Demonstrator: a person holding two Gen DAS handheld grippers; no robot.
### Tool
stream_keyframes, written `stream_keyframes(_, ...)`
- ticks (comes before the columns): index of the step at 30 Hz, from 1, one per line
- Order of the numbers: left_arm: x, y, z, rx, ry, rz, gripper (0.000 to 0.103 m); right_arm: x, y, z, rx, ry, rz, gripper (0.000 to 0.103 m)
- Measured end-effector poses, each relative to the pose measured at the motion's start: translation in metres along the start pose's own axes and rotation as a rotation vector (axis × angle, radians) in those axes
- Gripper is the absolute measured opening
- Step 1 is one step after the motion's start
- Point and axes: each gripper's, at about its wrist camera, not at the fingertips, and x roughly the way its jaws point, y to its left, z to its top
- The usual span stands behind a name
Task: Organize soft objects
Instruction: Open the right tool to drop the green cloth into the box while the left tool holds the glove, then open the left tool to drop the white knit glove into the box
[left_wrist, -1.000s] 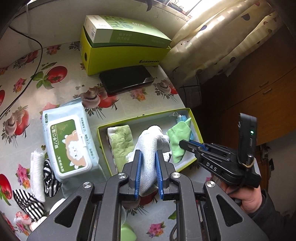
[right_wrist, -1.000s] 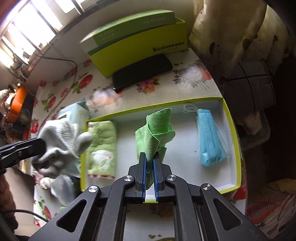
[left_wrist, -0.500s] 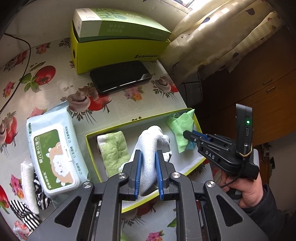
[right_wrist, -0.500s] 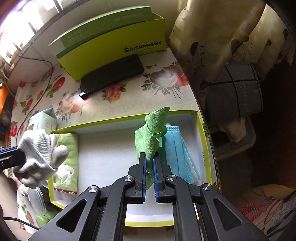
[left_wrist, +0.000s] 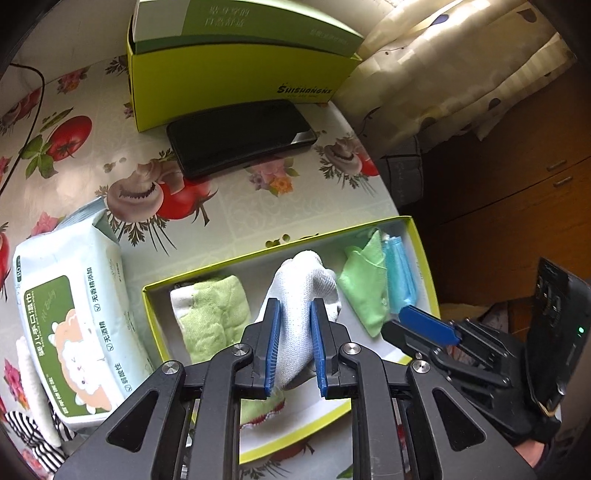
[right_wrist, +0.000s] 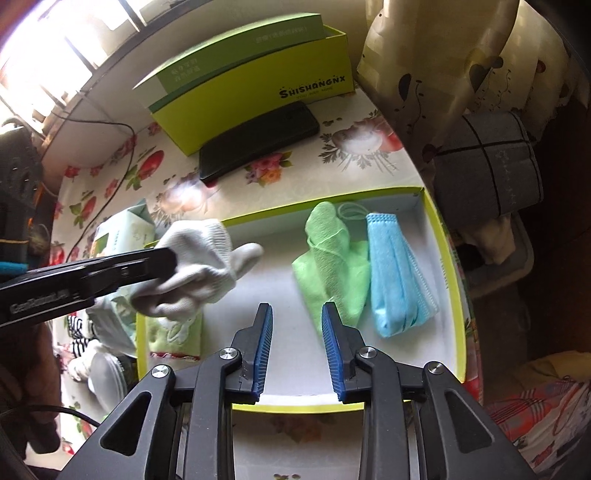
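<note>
Left wrist view: my left gripper (left_wrist: 294, 345) sits low centre of the frame, its blue pads clamped on a white knitted work glove (left_wrist: 304, 291) that hangs over the middle of the shallow yellow-green cardboard tray (left_wrist: 419, 240). In the tray, left of the glove, lies a folded pale green towel (left_wrist: 212, 314); to the right a green microfibre cloth (left_wrist: 364, 284) lies against a light blue pleated face mask (left_wrist: 400, 275). My right gripper (left_wrist: 413, 325) enters from the lower right, its tip just beside the mask and cloth. Left of the tray, a pack of wet wipes with a green label (left_wrist: 70, 332); upper centre, a black phone (left_wrist: 240, 136) in front of a yellow-green box (left_wrist: 229, 77), all on a tablecloth printed with tomatoes and mushrooms (left_wrist: 229, 206). Right wrist view: right gripper (right_wrist: 297, 349) at lower centre, jaws apart and opening, nothing between them, only the white tray floor. The cloth (right_wrist: 332, 269) lies loose just above the right pad, touching the mask (right_wrist: 397, 273) at centre right. From the left edge the left gripper (right_wrist: 162, 267) holds the glove (right_wrist: 199, 269) over the tray's (right_wrist: 452, 280) left end, above the towel (right_wrist: 173, 334).
</note>
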Motion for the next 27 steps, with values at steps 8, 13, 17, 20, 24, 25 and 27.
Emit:
stream_keyframes(8,0.0,0.006,0.0,-0.014,0.026,0.002,0.02,0.006,0.014,-0.005,-0.014,0.025,0.034,0.026)
stream_keyframes(13,-0.012,0.006,-0.001,0.014,0.002,0.031,0.023,0.006,0.023,-0.006,-0.025,0.028,0.049,0.026)
stream_keyframes(17,-0.02,0.009,-0.005,0.014,-0.002,0.038,0.024,0.0,0.029,-0.009,-0.032,0.026,0.06,0.026)
stream_keyframes(20,-0.029,0.008,-0.011,0.025,-0.01,0.047,0.024,-0.005,0.032,-0.011,-0.038,0.024,0.063,0.026)
stream_keyframes(24,-0.042,0.006,-0.021,0.044,-0.024,0.054,0.024,-0.011,0.037,-0.015,-0.036,0.024,0.071,0.028)
stream_keyframes(25,-0.046,0.005,-0.025,0.049,-0.028,0.057,0.024,-0.013,0.038,-0.017,-0.035,0.023,0.072,0.03)
stream_keyframes(27,-0.052,0.005,-0.031,0.053,-0.032,0.063,0.024,-0.017,0.042,-0.02,-0.035,0.021,0.076,0.034)
